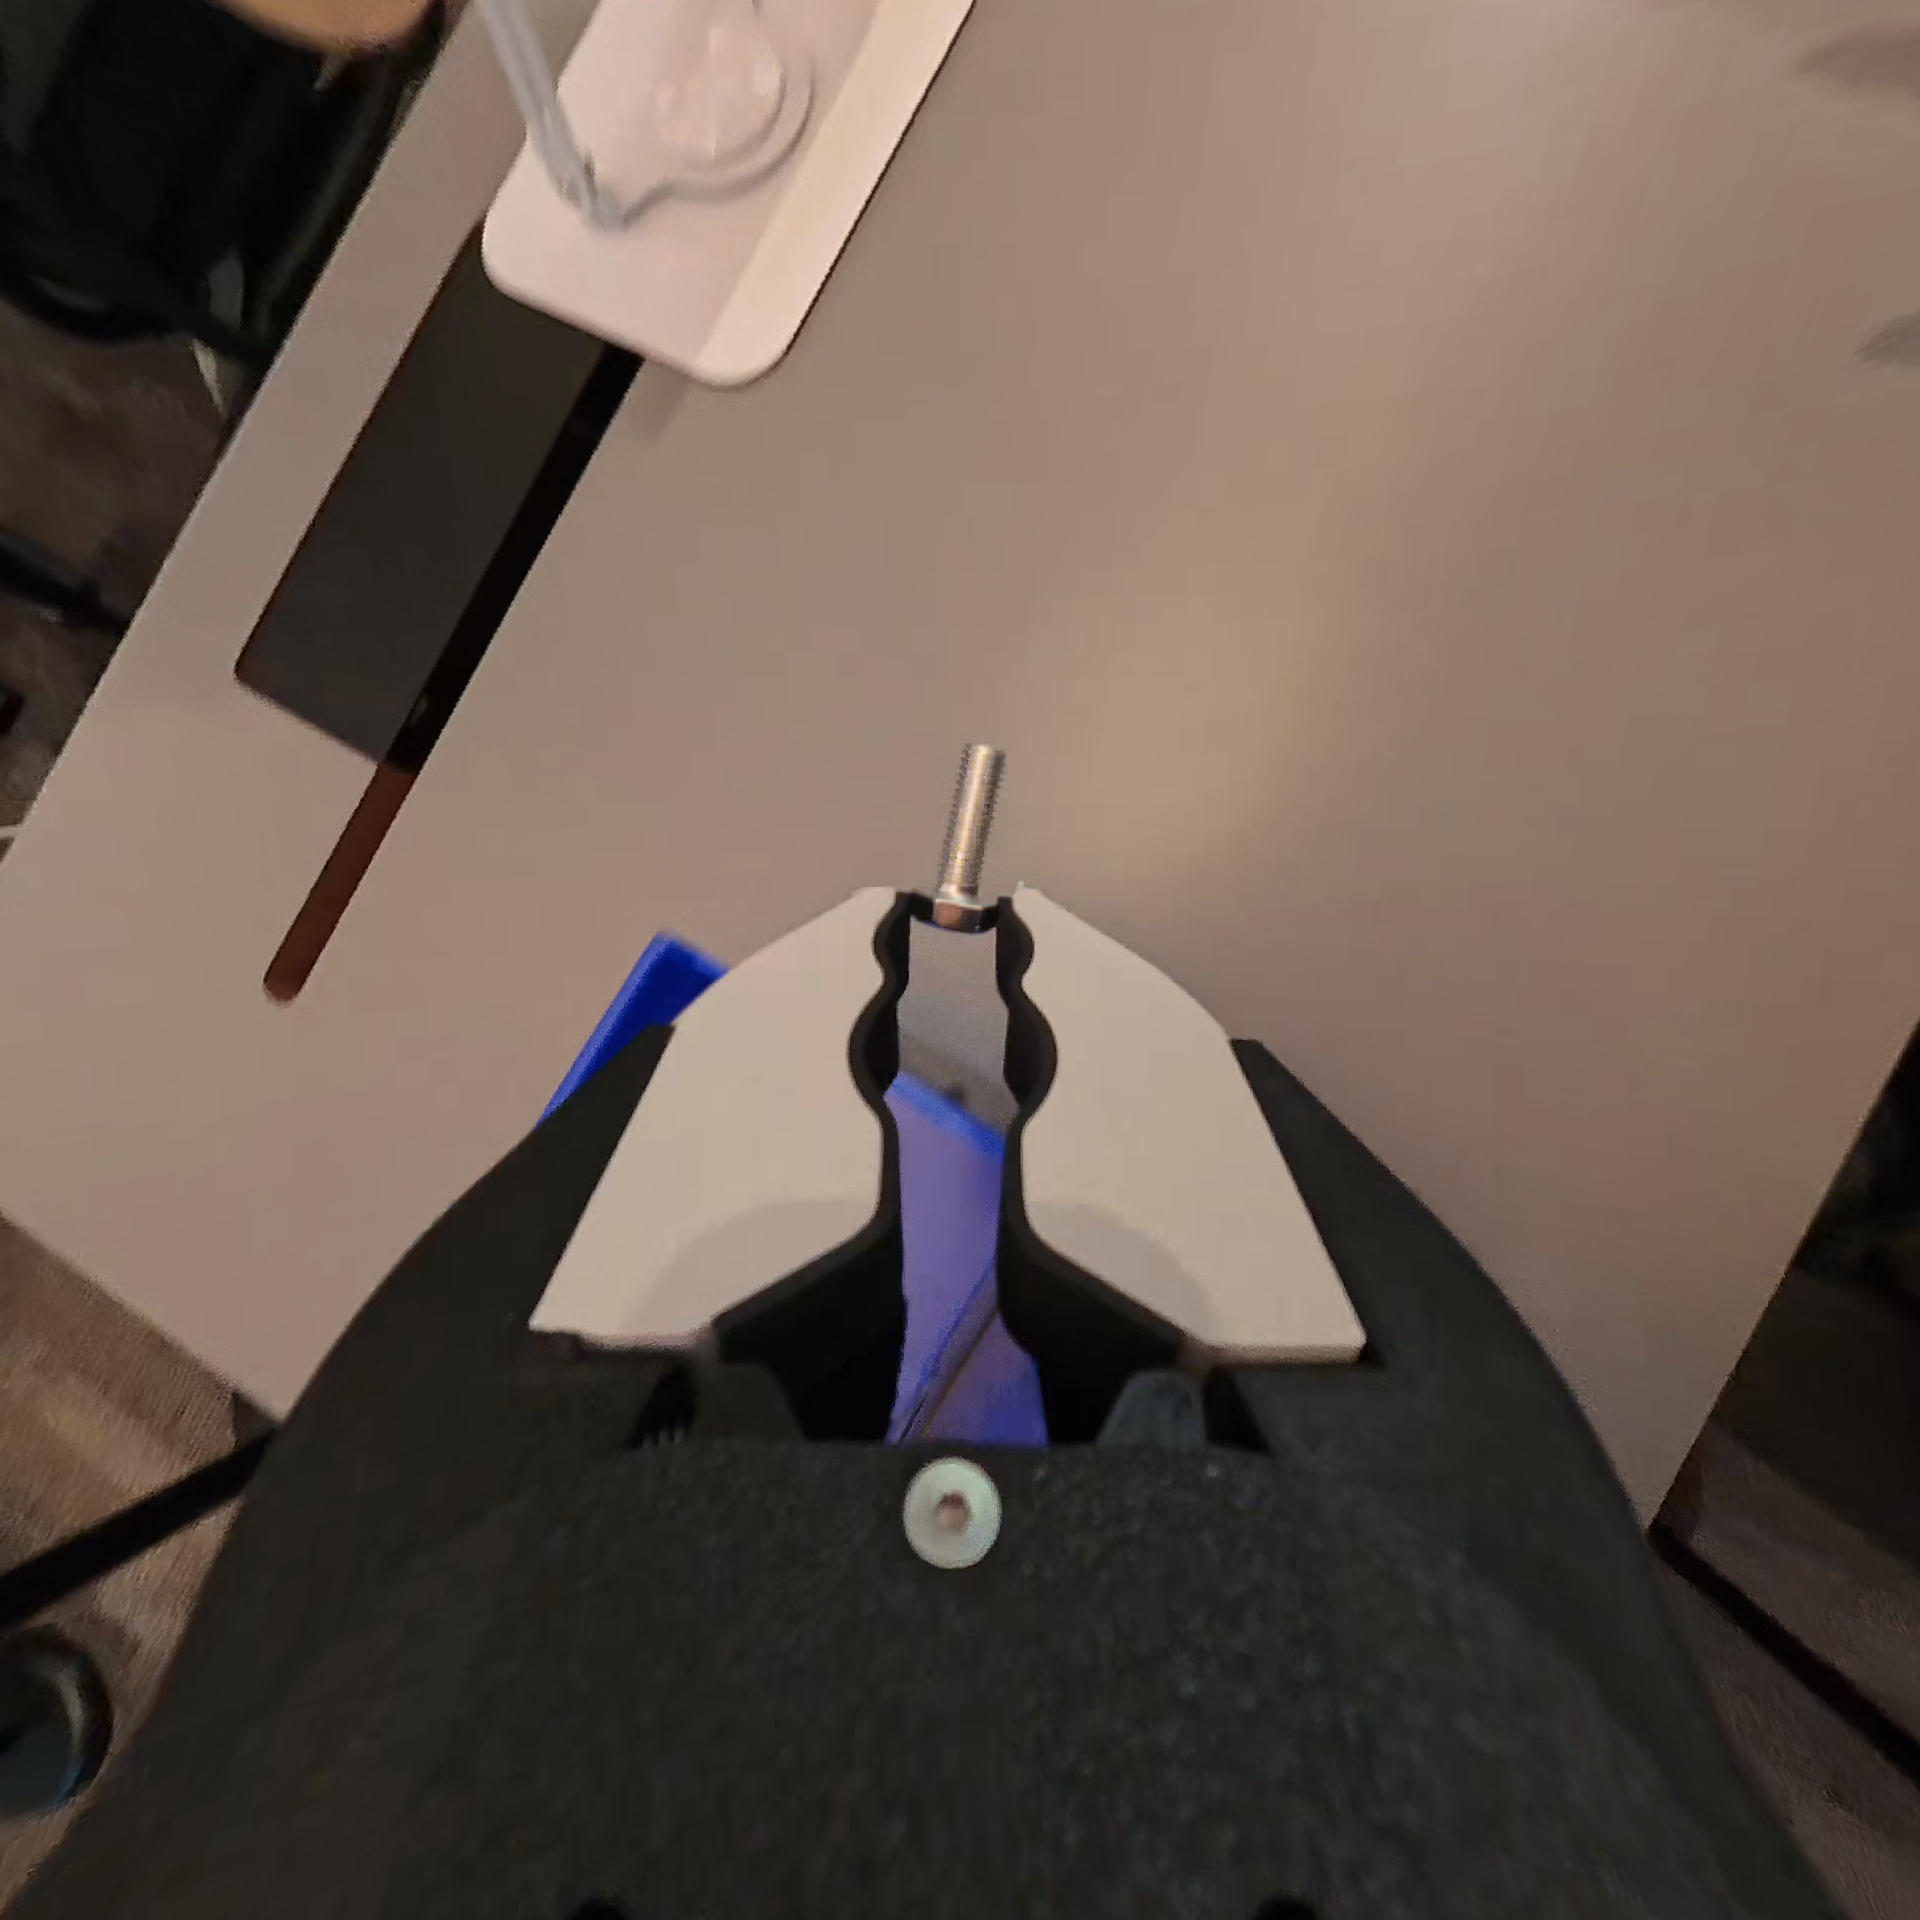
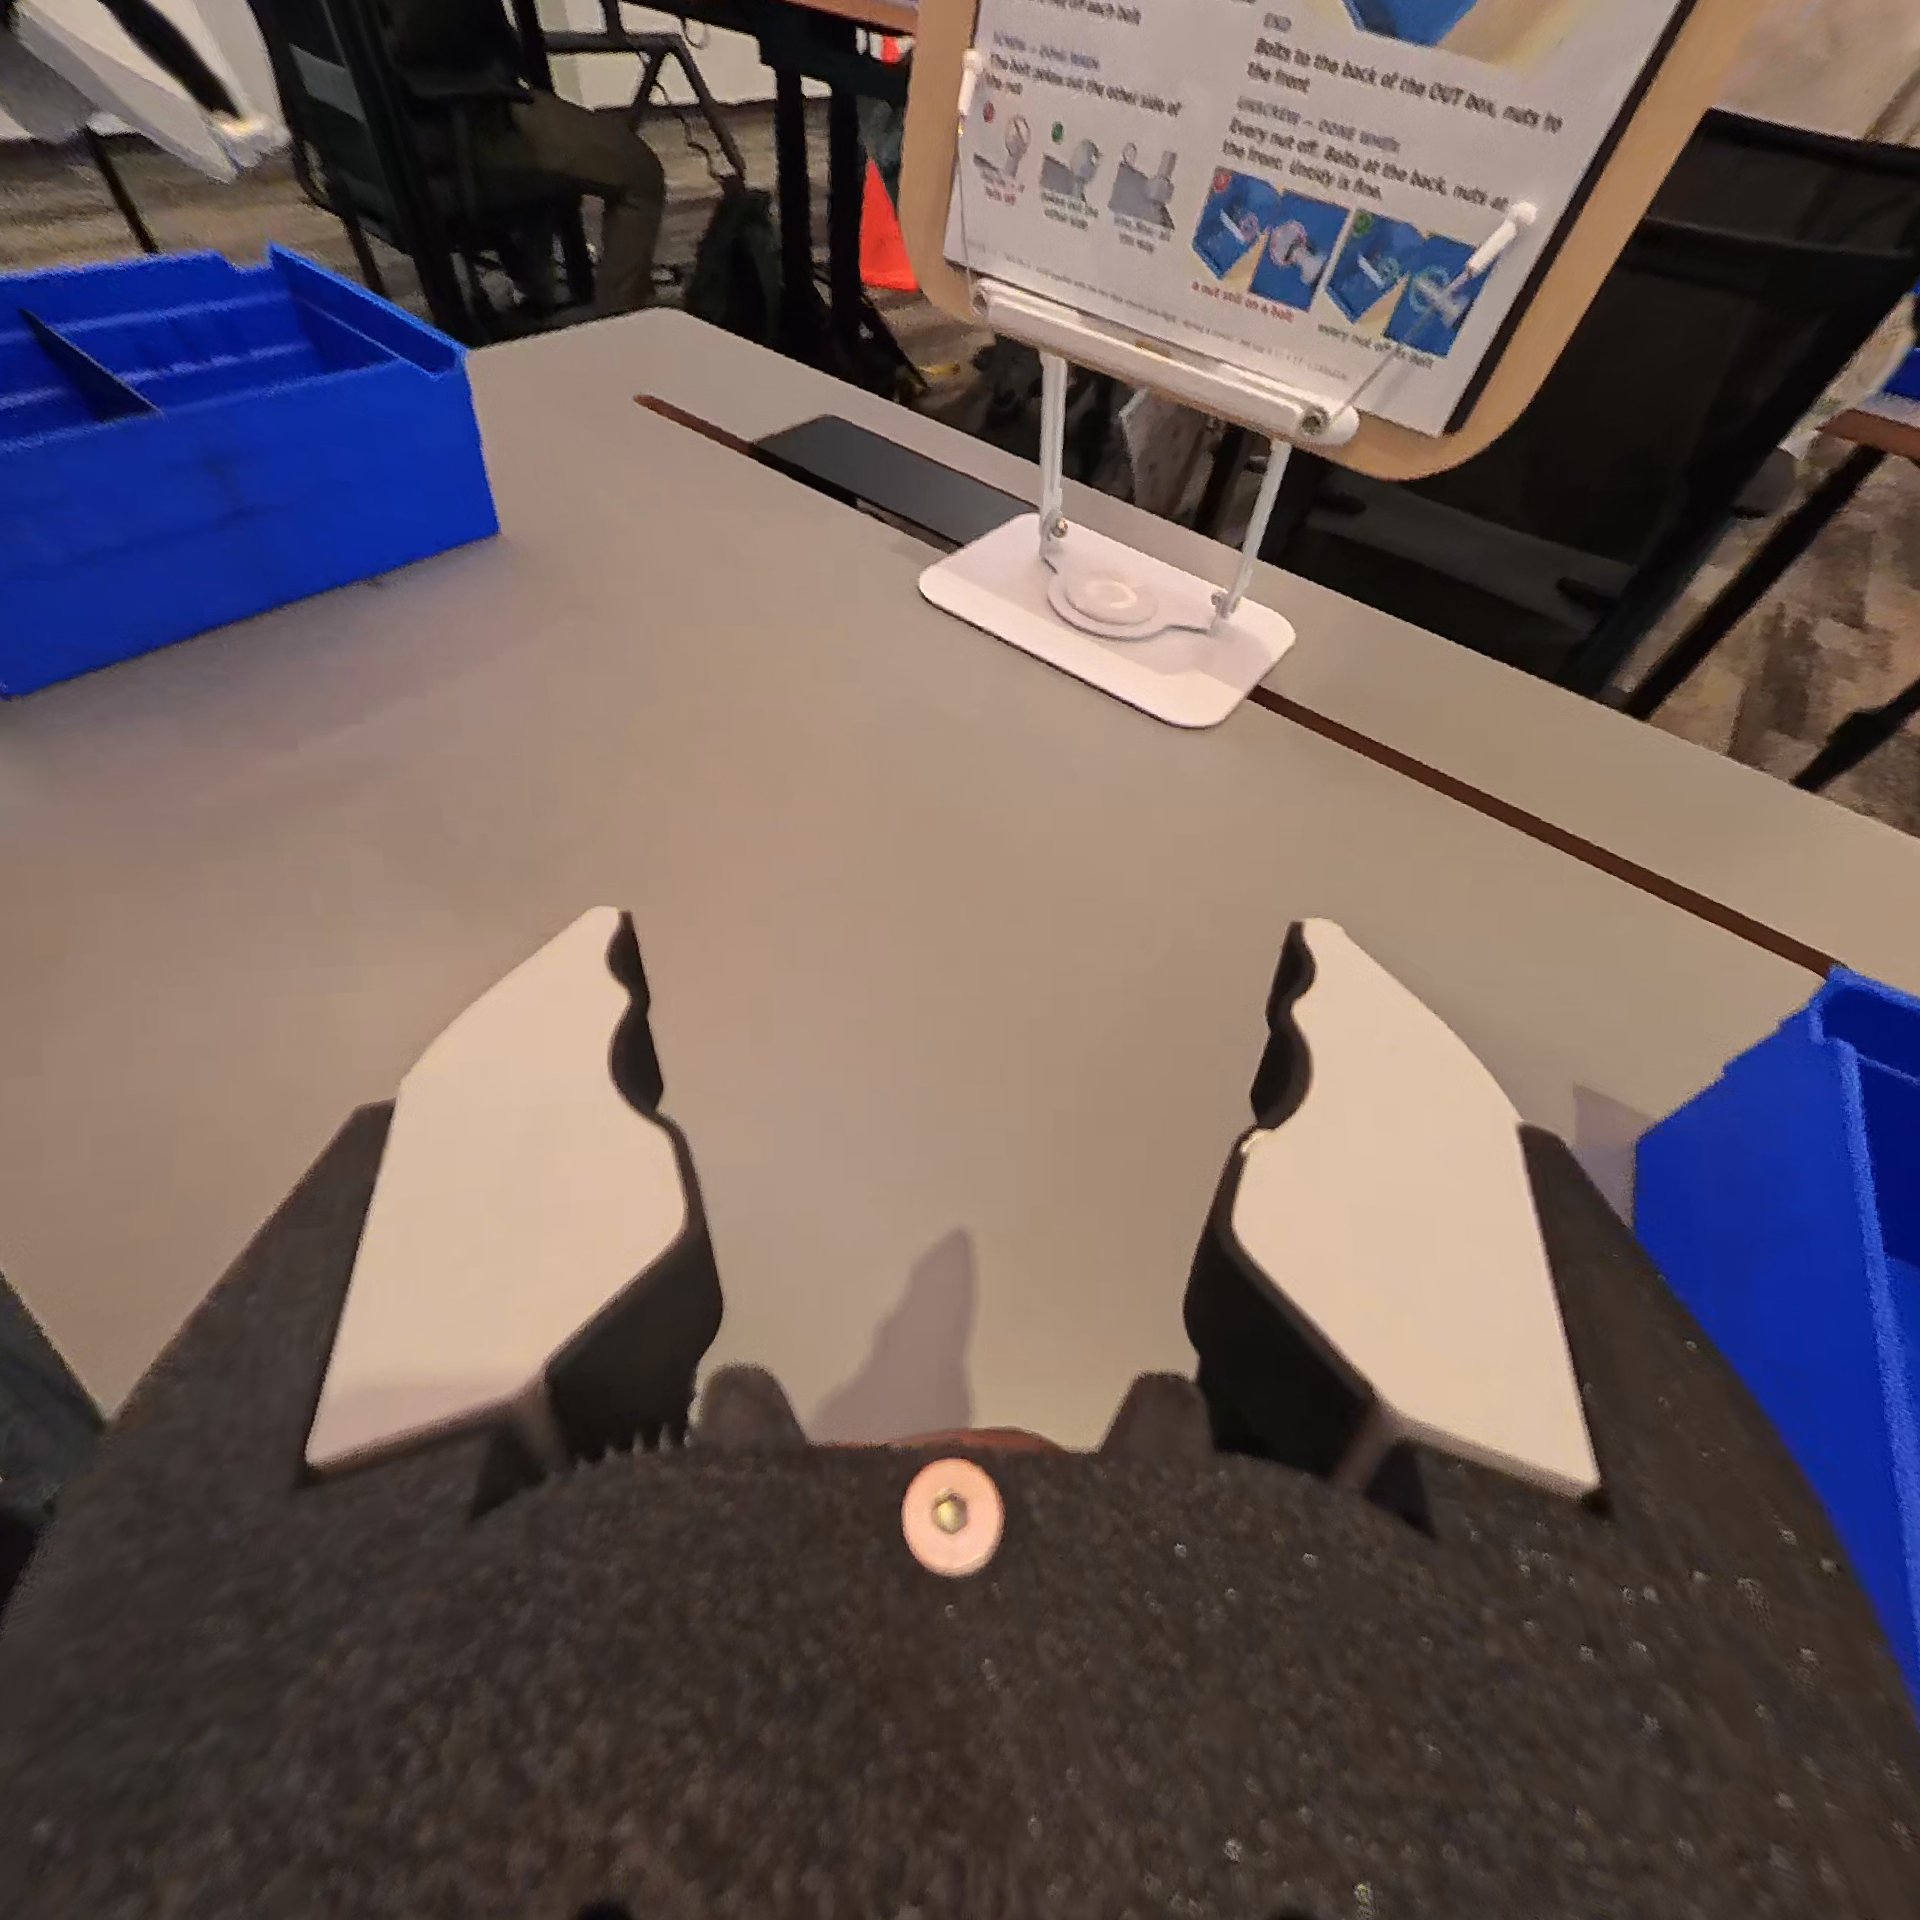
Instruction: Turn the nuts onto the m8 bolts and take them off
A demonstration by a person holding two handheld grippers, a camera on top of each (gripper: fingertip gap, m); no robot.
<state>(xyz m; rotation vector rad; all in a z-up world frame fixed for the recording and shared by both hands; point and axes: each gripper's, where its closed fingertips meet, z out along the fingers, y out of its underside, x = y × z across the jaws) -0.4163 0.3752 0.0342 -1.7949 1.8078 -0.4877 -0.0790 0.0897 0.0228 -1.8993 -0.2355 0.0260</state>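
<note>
A grey worktop [image 2: 831,790] carries a white stand base [image 2: 1112,623] whose thin legs hold up a tan-framed instruction board [image 2: 1299,197] near the far edge. A dark slot [image 2: 894,483] runs along that edge beside the base. One blue divided bin [image 2: 208,436] sits at the far left of the right wrist view, and a second blue bin [image 2: 1808,1247] stands just beside the right gripper [image 2: 961,997], whose fingers are spread wide over bare worktop with nothing between them.

In the left wrist view, the left gripper [image 1: 954,914] is pinched on the head of a silver bolt [image 1: 971,821]. Its threaded shank pokes straight out past the fingertips, bare, with no nut on it, held above the worktop. A blue bin [image 1: 644,1008] shows below and behind the fingers, mostly hidden by them.
</note>
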